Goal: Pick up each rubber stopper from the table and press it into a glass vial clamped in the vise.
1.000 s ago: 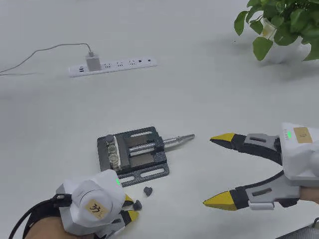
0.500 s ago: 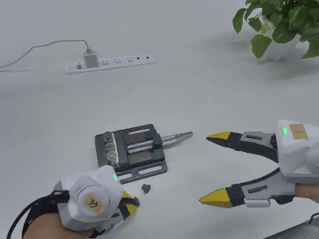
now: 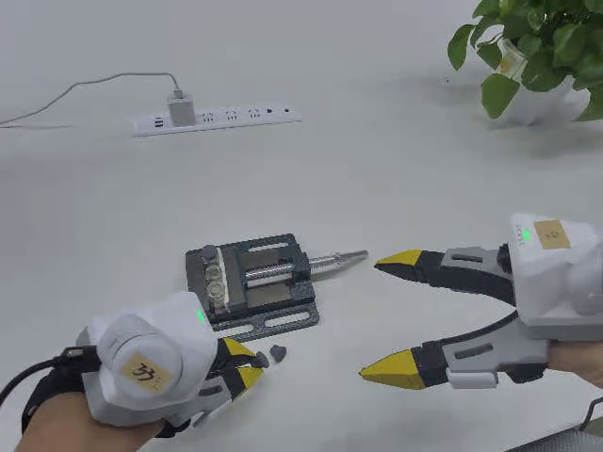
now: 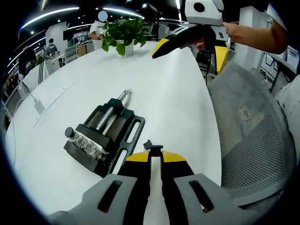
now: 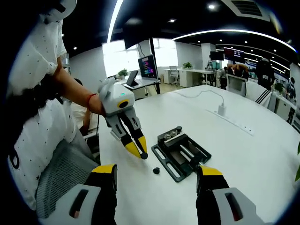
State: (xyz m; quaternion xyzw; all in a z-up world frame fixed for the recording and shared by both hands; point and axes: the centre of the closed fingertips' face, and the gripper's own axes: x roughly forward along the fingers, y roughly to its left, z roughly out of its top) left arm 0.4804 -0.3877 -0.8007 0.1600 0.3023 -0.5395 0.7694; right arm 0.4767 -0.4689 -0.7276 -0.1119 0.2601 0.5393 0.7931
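Left gripper (image 3: 251, 363) narrow, pinched on a stopper (image 5: 143, 155), low just in front of the vise (image 3: 252, 282). Second stopper (image 3: 278, 353) lay on the table (image 3: 113, 217) beside it. Right gripper (image 3: 369, 318) gaped wide, holding nothing, right of the vise.

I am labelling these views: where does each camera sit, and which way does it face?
Head view: from the person's head, down at the vise; left gripper and right gripper show.
Left gripper view: on the left gripper, looking past its jaws to the vise and right gripper.
Right gripper view: on the right gripper, facing the person's shirt and left gripper.
All share the vise.
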